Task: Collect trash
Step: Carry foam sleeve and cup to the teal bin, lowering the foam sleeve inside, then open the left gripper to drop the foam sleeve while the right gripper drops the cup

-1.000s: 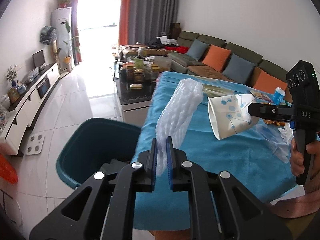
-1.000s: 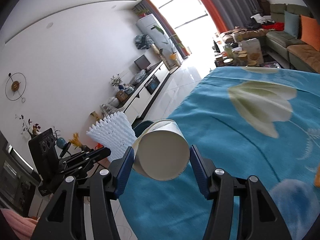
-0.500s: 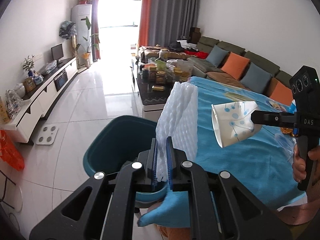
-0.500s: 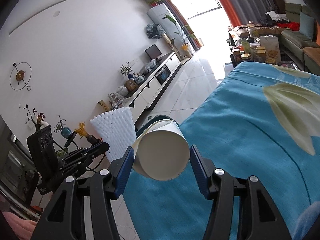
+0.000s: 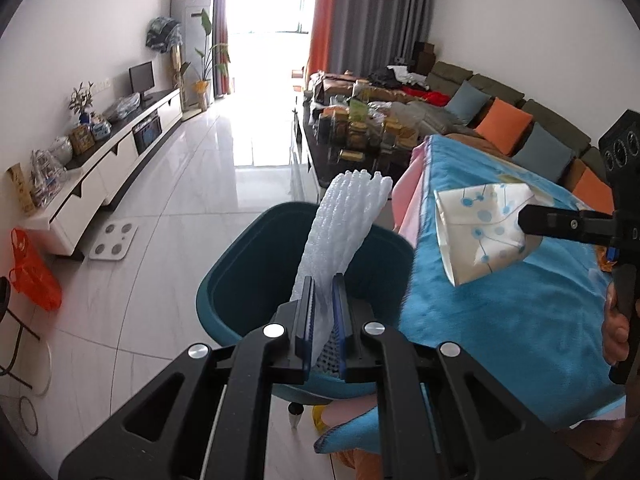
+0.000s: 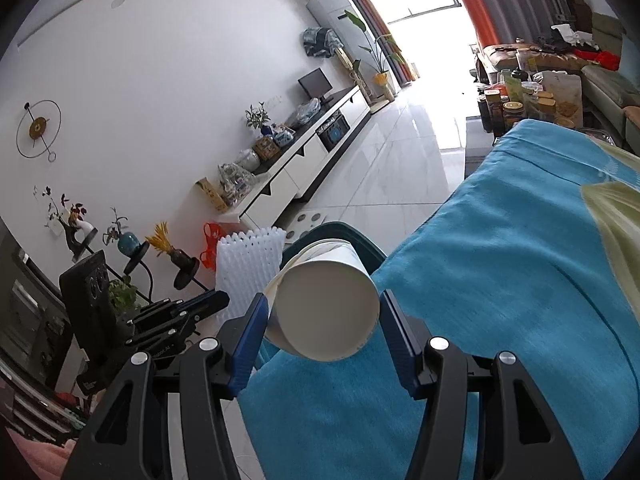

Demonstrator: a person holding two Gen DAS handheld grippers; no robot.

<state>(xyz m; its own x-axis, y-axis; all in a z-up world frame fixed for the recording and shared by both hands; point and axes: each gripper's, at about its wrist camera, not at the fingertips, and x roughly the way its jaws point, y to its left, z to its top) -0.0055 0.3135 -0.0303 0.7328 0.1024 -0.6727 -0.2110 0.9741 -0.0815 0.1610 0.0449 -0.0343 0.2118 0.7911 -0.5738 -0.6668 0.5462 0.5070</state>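
From the left wrist view, no writing can be read. The left gripper has its jaws pinched nearly together on a white foam net sleeve, ribbed and limp, which rises toward 12 o'clock over the open mouth of the teal bin. The bin stands on the pale tiled floor, its far rim just beside the hanging edge of the blue tablecloth; the floor lies bare toward 11 o'clock up to the bright window. At 3 o'clock the right gripper holds a paper cup, white with blue dots, crushed at one side, above the cloth. A hand grips its handle.

From the right wrist view, the right gripper has its jaws about half spread, both pads pressed on the paper cup, whose plain white base faces the camera. The cup hangs over the table edge, with the teal bin just behind at 12 o'clock. At 9 o'clock the left gripper holds the foam net sleeve upright; small print on its body is too blurred to read.
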